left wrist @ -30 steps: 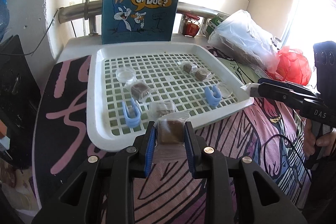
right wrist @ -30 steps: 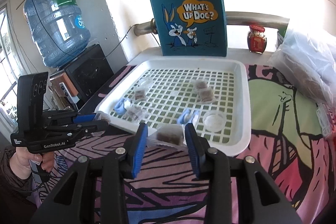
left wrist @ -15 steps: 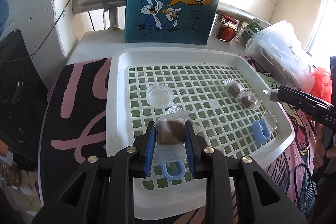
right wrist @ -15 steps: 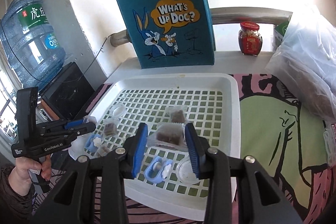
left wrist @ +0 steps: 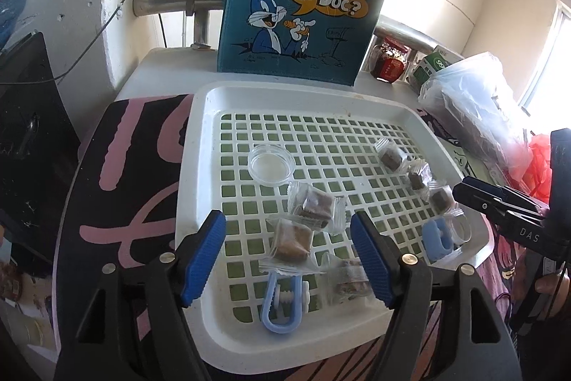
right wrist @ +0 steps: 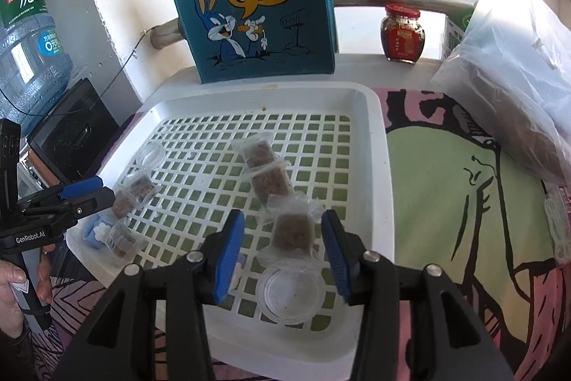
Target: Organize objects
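Since a second ago we have carried both wrapped brown cubes from the near edge in over the white tray point(left wrist: 200, 138), and both pairs of tongs have just been opening. The left tongs point(left wrist: 287, 250) now stand wide, and the wrapped cube point(left wrist: 291, 238) they held a moment ago lies between the blue pads without touching either, at the tray's 6 o'clock, overlapping a second wrapped cube point(left wrist: 316, 206) toward 12 o'clock. A light blue clip point(left wrist: 282, 306) lies just below it, another wrapped piece point(left wrist: 348, 277) at its 3 o'clock, and a clear round lid point(left wrist: 271, 166) at its 11 o'clock.

In the right wrist view the right tongs point(right wrist: 282, 250) are parted partway, and their wrapped cube point(right wrist: 292, 232) sits on the grid between the pads; we cannot tell whether the right pad touches the wrapper. A clear round dish point(right wrist: 289, 291) lies just beside it at 6 o'clock, and two more wrapped cubes point(right wrist: 269, 183) run from it toward 11 o'clock.

Beyond the tray's far rim, at 12 o'clock, a teal cartoon tote bag point(right wrist: 249, 2) stands upright on the table point(right wrist: 446, 188), with a red-labelled jar point(right wrist: 401, 34) at 1 o'clock and a clear plastic bag point(right wrist: 510, 102) at 3 o'clock.
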Demonstrator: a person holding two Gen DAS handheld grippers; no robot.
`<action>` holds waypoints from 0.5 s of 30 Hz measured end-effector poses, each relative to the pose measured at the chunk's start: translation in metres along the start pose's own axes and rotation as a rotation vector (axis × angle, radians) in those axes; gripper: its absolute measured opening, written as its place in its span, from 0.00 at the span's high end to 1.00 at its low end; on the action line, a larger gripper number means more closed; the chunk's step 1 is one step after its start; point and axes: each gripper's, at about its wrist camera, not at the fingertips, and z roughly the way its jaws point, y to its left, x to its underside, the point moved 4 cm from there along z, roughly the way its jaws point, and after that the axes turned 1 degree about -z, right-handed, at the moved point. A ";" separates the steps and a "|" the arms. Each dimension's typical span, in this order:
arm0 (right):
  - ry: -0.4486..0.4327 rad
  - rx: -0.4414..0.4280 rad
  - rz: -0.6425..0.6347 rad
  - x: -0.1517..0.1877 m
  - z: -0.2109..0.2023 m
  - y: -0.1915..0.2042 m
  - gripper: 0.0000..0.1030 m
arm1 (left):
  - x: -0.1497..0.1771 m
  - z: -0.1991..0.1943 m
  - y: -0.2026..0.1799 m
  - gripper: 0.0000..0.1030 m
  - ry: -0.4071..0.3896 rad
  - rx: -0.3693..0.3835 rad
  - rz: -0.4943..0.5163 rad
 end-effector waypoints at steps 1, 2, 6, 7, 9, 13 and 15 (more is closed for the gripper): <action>-0.040 -0.007 -0.002 -0.004 -0.014 0.003 0.49 | -0.003 -0.010 -0.001 0.27 -0.023 0.012 -0.005; -0.083 -0.016 -0.004 -0.008 -0.030 0.005 0.47 | -0.006 -0.021 -0.001 0.25 -0.049 0.024 -0.012; -0.279 -0.034 -0.028 -0.020 -0.104 0.023 0.32 | -0.015 -0.075 -0.006 0.18 -0.181 0.034 -0.001; -0.329 -0.033 -0.041 -0.021 -0.122 0.029 0.26 | -0.014 -0.089 -0.009 0.16 -0.219 0.028 0.014; -0.422 -0.041 -0.069 -0.019 -0.155 0.041 0.19 | -0.010 -0.115 -0.018 0.11 -0.286 0.015 0.042; -0.510 -0.065 -0.132 0.000 -0.190 0.068 0.15 | 0.010 -0.145 -0.037 0.07 -0.337 0.018 0.104; -0.492 -0.083 -0.157 0.011 -0.190 0.080 0.15 | 0.024 -0.150 -0.041 0.06 -0.333 0.018 0.116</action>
